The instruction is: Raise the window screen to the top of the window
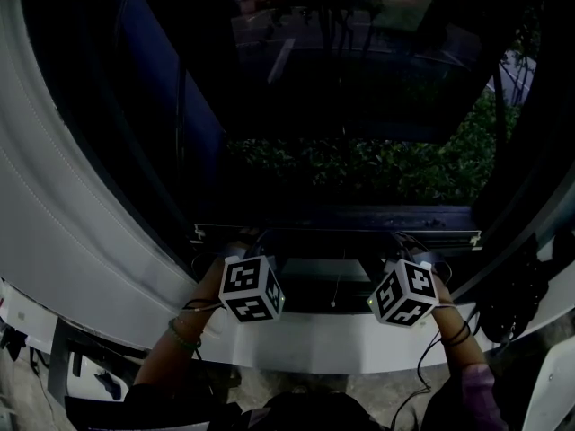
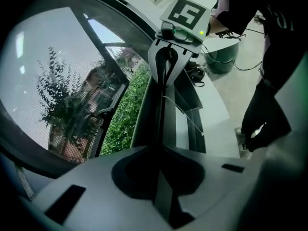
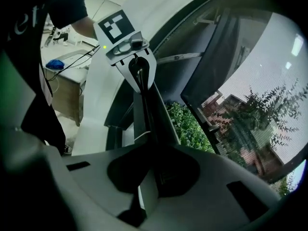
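The window screen's dark bottom bar [image 1: 341, 233] lies level across the low part of the window, above the sill. My left gripper [image 1: 243, 251] holds its left part and my right gripper [image 1: 410, 251] its right part, each behind its marker cube. In the left gripper view the bar [image 2: 156, 114] runs edge-on out of my left gripper [image 2: 161, 177], which is shut on it, to the right gripper [image 2: 167, 61] at its far end. The right gripper view mirrors this: the bar [image 3: 151, 114] sits clamped in my right gripper [image 3: 149, 177]. The mesh [image 2: 72, 95] hangs above the bar.
A white sill [image 1: 314, 339] runs under the bar, with a wide white curved frame [image 1: 63, 223] at the left. A green hedge [image 1: 377, 164] and a brick building [image 3: 245, 124] lie outside. Behind me are a desk with cables [image 3: 62, 76] and a green bin [image 2: 221, 61].
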{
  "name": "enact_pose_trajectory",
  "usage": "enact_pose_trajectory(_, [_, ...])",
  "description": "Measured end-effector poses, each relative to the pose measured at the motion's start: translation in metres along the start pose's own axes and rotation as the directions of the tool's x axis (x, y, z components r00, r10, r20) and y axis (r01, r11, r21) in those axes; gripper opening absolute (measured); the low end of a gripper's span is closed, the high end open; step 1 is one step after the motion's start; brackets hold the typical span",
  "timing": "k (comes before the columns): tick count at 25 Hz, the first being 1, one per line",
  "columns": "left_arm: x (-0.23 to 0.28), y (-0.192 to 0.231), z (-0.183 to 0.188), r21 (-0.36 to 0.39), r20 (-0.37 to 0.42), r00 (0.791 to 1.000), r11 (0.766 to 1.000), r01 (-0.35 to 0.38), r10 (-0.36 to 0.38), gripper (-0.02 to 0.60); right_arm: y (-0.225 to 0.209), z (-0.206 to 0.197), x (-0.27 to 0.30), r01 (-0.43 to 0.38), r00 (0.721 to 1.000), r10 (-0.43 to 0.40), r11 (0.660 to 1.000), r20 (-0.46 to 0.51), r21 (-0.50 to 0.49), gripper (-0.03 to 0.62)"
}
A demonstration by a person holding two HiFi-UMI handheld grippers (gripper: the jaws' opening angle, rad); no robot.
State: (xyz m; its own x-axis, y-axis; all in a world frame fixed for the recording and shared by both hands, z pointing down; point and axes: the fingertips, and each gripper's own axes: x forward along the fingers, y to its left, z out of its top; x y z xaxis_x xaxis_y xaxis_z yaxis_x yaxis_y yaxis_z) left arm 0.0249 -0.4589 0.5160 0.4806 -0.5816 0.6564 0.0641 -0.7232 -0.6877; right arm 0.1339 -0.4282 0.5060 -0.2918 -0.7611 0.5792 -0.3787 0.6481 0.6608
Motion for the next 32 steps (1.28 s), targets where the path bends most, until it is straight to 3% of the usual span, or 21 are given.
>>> enact_pose_trajectory(6, [0.0039, -0.0028, -0.0034, 0.138, -0.136, 0.990, 0.989, 0.045, -0.026, 0.026, 0.0034, -0.0022, 0.0029, -0.056, 0.992, 0.044, 0.993, -0.115, -0.102, 0.028])
enact_pose_trajectory(11, [0.0044, -0.0045, -0.0033, 0.145, -0.135, 0.990, 0.989, -0.014, 0.034, 0.018, 0.0049, -0.0032, 0.0017, -0.030, 0.991, 0.019, 0.996, -0.129, -0.083, 0.026])
enact_pose_trajectory(16, [0.0031, -0.0024, -0.0025, 0.042, -0.077, 0.997, 0.999, -0.001, 0.004, 0.026, 0.0056, -0.0015, 0.0003, -0.025, 0.997, 0.019, 0.996, -0.077, -0.081, 0.026])
enact_pose_trajectory(19, [0.0038, -0.0051, -0.0021, 0.087, -0.107, 0.994, 0.996, 0.007, 0.002, 0.034, 0.0071, -0.0018, -0.0008, -0.019, 0.997, 0.011, 0.996, -0.078, -0.092, 0.026])
enact_pose_trajectory(24, [0.0068, -0.0044, -0.0010, 0.177, -0.227, 0.973, 0.984, -0.003, 0.044, 0.029, 0.0037, -0.0042, 0.0003, -0.054, 0.989, 0.039, 0.994, -0.144, -0.096, 0.025])
enact_pose_trajectory(27, [0.0071, -0.0064, 0.0007, 0.152, -0.198, 0.977, 0.987, -0.054, 0.084, 0.018, 0.0059, -0.0069, -0.0026, -0.024, 0.993, 0.012, 0.995, -0.119, -0.098, 0.025])
enact_pose_trajectory(32, [0.0057, -0.0038, 0.0036, 0.027, -0.127, 0.992, 1.000, 0.011, -0.008, 0.020, 0.0046, -0.0047, -0.0023, -0.074, 0.994, 0.062, 0.987, -0.087, -0.142, 0.025])
